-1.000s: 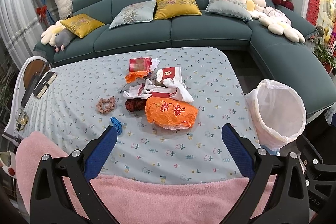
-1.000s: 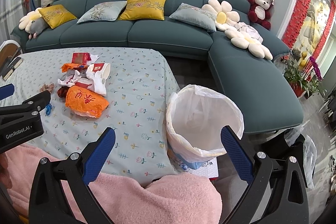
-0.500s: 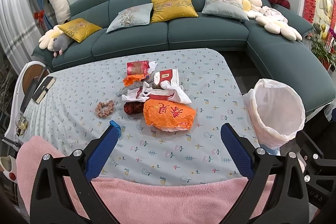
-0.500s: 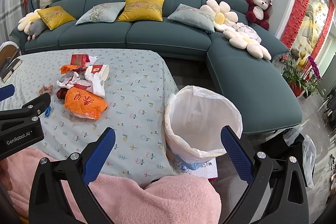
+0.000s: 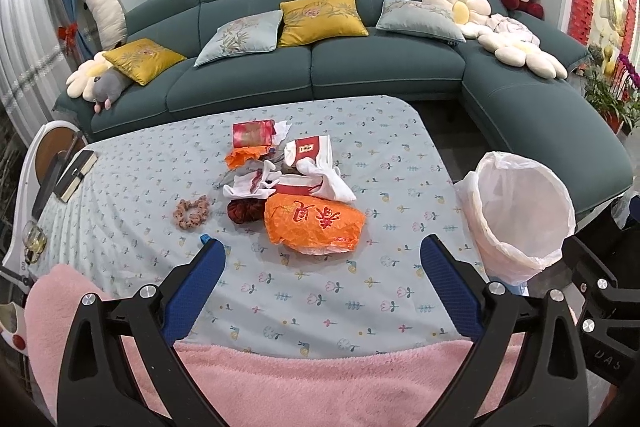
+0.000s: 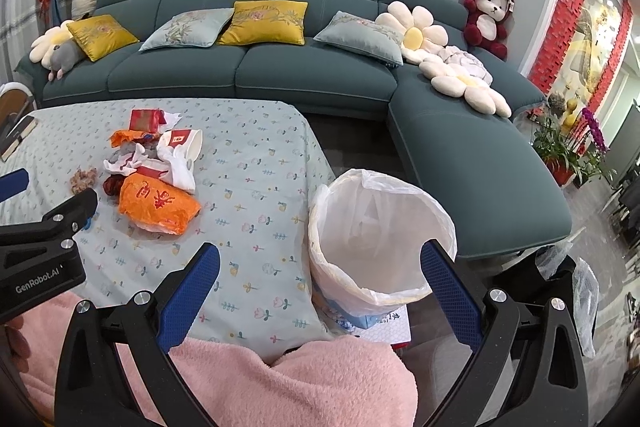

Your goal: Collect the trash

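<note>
A heap of trash lies mid-table: an orange plastic bag [image 5: 314, 223] [image 6: 158, 203] with red characters, white and red wrappers [image 5: 310, 163] [image 6: 178, 151], a red packet [image 5: 253, 133] [image 6: 143, 119] and a smaller orange scrap [image 5: 244, 158]. A white-lined trash bin [image 5: 522, 215] [image 6: 380, 235] stands off the table's right edge. My left gripper [image 5: 322, 255] hangs open above the table's near side, short of the orange bag. My right gripper [image 6: 320, 257] is open too, held over the near rim of the bin. Both hold nothing.
The table [image 5: 360, 291] wears a pale floral cloth. A pink scrunchie [image 5: 191, 211] and a dark red one [image 5: 244, 211] lie left of the bag; a black book [image 5: 76, 174] sits far left. A teal sofa [image 5: 320, 75] runs behind. Pink fleece [image 5: 320, 379] covers the foreground.
Both views have tilted up slightly, so the wall pictures now show. The trash, the bin and both open grippers keep their places.
</note>
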Demonstrator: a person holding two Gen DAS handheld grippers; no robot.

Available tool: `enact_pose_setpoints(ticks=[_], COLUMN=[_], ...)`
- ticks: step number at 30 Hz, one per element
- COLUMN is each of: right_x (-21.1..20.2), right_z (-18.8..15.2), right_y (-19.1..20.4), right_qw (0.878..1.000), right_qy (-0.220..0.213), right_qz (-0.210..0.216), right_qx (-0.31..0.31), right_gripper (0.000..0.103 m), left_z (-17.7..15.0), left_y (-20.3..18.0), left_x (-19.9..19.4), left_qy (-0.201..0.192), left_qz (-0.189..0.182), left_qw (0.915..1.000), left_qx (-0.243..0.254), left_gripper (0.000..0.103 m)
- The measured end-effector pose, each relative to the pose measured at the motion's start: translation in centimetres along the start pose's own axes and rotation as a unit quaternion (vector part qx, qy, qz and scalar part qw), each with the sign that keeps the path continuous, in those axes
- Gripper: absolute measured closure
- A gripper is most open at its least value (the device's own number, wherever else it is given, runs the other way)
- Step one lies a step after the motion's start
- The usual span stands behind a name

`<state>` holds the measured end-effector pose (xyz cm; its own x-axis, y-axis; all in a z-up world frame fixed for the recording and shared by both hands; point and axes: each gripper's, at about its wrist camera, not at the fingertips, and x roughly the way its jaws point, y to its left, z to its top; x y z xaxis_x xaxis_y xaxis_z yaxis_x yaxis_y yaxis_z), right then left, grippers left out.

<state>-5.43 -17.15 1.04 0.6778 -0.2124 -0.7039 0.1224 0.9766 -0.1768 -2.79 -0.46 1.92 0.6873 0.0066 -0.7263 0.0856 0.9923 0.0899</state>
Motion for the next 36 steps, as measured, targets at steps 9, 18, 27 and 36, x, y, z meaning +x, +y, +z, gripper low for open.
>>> enact_pose_setpoints(ticks=[9,18,27,36], right_x=[0.0,0.9,2.8,7.7], right_z=[0.5,1.1,1.8,2.0], right_y=[0.7,2.4,6.6,12.9], right_qw=[1.0,1.0,1.0,0.998], right_qy=[-0.006,0.001,0.007,0.036], right_qz=[-0.008,-0.017,0.004,0.045], right_qx=[0.004,-0.004,-0.017,-0.02], right_gripper=[0.007,0.007,0.007,0.007], left_z=[0.0,0.0,-1.1,-2.7], left_y=[1.2,3.3,8.9,16.7], left_x=[0.5,2.2,5.7,12.1], left_qy=[0.001,0.021,0.046,0.091], left_qz=[-0.004,-0.014,0.001,0.04], left_qw=[0.9999,0.9988,0.9955,0.9874], left_qx=[-0.014,-0.043,-0.082,-0.124], left_gripper=[0.009,0.009,0.009,0.009])
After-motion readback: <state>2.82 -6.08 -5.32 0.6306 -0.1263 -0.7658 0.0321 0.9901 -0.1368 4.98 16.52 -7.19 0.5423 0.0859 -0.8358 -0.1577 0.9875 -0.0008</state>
